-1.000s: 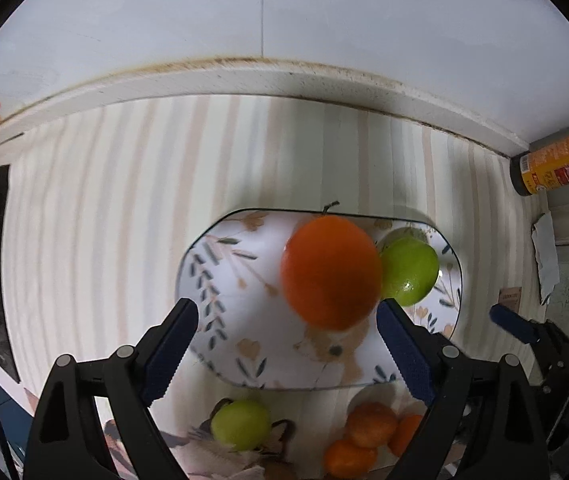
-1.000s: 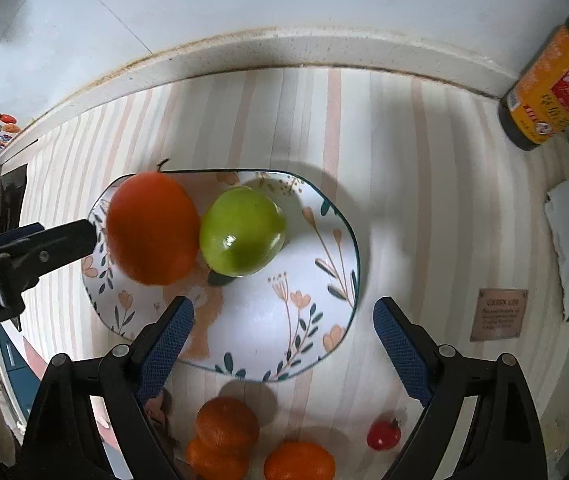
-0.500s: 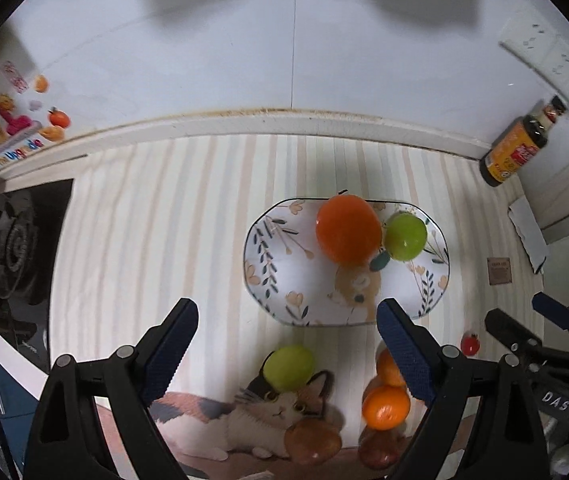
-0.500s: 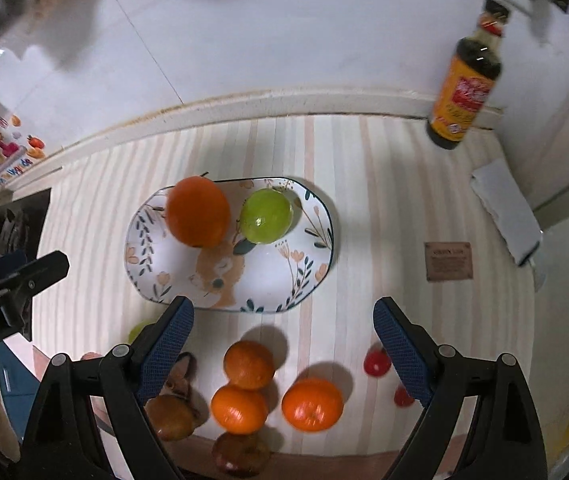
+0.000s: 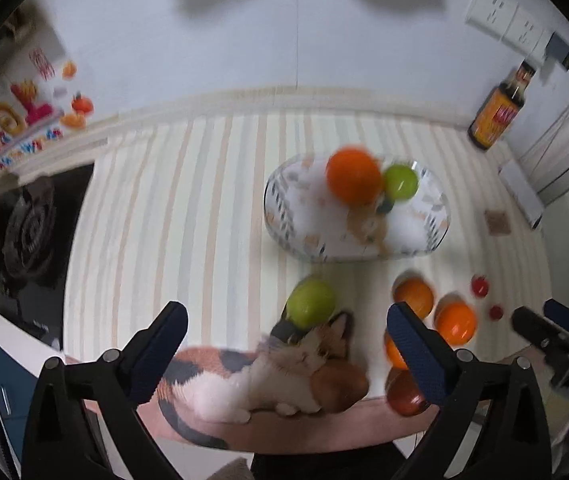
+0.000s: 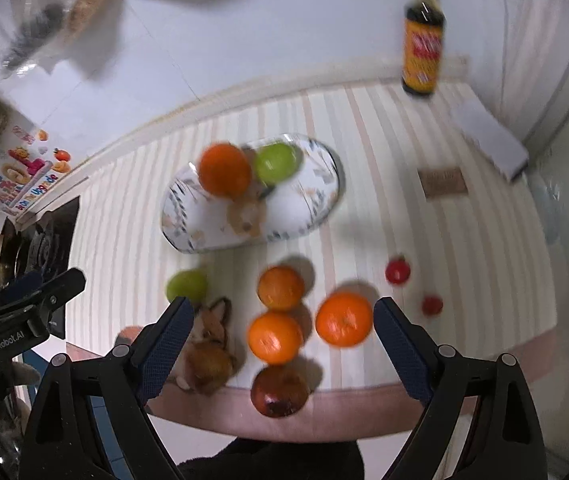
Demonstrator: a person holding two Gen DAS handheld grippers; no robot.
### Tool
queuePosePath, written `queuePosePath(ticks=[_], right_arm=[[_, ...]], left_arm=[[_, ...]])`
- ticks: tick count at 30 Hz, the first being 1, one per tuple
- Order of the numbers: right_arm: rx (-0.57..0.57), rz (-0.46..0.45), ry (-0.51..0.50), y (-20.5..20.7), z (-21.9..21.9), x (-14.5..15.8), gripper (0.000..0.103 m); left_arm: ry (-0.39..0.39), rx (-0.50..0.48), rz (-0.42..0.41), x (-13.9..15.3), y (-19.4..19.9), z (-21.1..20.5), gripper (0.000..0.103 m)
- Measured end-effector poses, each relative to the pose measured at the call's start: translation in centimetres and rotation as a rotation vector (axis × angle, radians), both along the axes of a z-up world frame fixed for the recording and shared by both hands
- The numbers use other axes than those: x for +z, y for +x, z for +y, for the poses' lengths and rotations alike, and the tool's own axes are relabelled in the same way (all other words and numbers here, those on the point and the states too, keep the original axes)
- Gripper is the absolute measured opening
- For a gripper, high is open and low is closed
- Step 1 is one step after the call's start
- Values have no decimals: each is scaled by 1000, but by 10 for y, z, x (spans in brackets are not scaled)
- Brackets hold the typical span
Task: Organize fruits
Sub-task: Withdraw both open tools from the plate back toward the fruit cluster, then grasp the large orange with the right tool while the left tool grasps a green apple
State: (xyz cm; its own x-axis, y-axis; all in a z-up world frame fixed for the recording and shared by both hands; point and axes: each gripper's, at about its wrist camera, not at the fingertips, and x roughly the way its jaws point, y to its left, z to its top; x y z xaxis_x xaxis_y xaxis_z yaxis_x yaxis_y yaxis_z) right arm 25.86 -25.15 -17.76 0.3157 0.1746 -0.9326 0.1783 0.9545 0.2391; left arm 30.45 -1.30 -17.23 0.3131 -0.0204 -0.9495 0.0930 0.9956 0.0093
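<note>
A floral plate (image 5: 308, 236) (image 6: 308, 216) on the striped mat holds a large orange (image 5: 353, 178) (image 6: 224, 170) and a green apple (image 5: 401, 181) (image 6: 276, 162). A second green apple (image 5: 310, 303) (image 6: 185, 285), three oranges (image 6: 280, 287) (image 6: 274, 337) (image 6: 343, 319), a dark red fruit (image 6: 280, 392) and two small red fruits (image 6: 397, 271) lie near the mat's front edge. My left gripper (image 5: 284, 350) and right gripper (image 6: 278, 340) are both open, empty, held high above the front fruits.
A soy sauce bottle (image 5: 498, 114) (image 6: 422, 50) stands at the back right by the wall. A gas stove (image 5: 24, 236) is to the left. A cat picture (image 5: 284, 372) is printed on the mat's front. A brown coaster (image 6: 442, 182) lies right of the plate.
Both grippers have pulled back and up from the plate, so the front fruits and mat edge have come into view. The orange and apple stay on the plate.
</note>
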Motion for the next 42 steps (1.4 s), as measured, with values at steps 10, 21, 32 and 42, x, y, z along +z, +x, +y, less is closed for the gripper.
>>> queuePosePath(ticks=[10, 21, 32, 42], right_arm=[[-104, 187, 33, -6, -37, -100, 93], [-72, 283, 34, 17, -39, -146, 91], [-8, 331, 45, 23, -28, -166, 68], [26, 362, 56, 6, -23, -171, 69]], left_arm=[[206, -181, 55, -79, 13, -20, 102], [310, -508, 187, -153, 37, -74, 98], [128, -293, 293, -168, 40, -38, 51], [-78, 14, 336, -167, 7, 25, 50]])
